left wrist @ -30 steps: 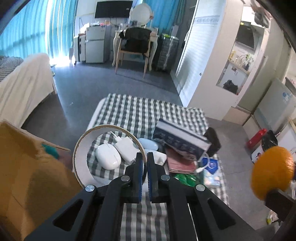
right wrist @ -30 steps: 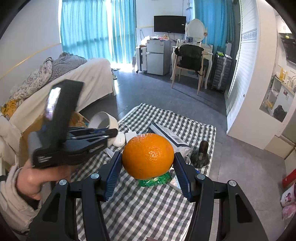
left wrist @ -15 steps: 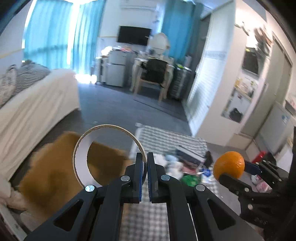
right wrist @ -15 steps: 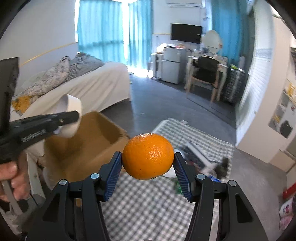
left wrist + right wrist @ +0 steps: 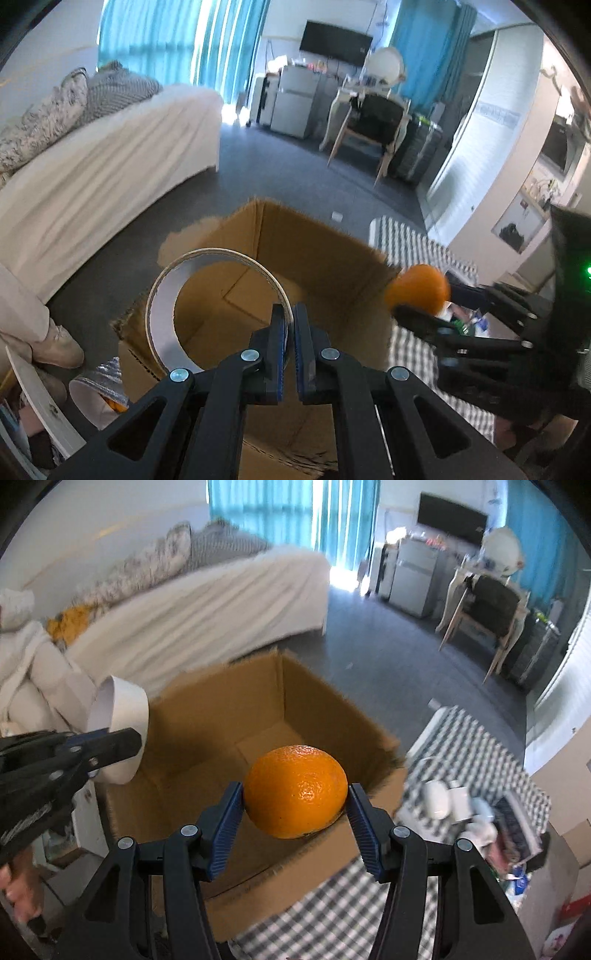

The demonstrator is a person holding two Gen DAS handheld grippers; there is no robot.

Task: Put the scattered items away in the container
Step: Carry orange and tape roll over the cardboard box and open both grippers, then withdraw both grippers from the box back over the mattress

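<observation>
The cardboard box (image 5: 258,716) is the landmark: an open brown carton with its flaps up, a bare corrugated floor, and slightly ragged edges along the far rim.

Above the box's near edge, the right gripper (image 5: 295,808) holds an orange (image 5: 295,792) between its blue ribbed fingers (image 5: 226,825), which are spread wide enough to take the fruit's full girth and press on both sides. The orange is round, bright, with a dimpled glossy skin and a small dark speck low on its underside. In the left wrist view the same orange (image 5: 416,288) appears just off the box's right wall.

Over the box's left side, the left gripper (image 5: 289,350) has its fingers (image 5: 277,354) drawn nearly together, pinching the thin wall of a roll of tape (image 5: 218,306). The roll is a broad ring, white on its inner face with a tan edge, standing on its rim so the box floor shows through its hole. From the right wrist view the roll of tape (image 5: 122,727) looks white and hangs at the box's left wall, clamped by the left gripper (image 5: 127,744).

To the right of the box lies a checked cloth (image 5: 476,746), black and white, carrying a white mouse (image 5: 436,799) and a blurred heap of other items I cannot name. Behind the box stands a bed (image 5: 207,609) draped in white.
</observation>
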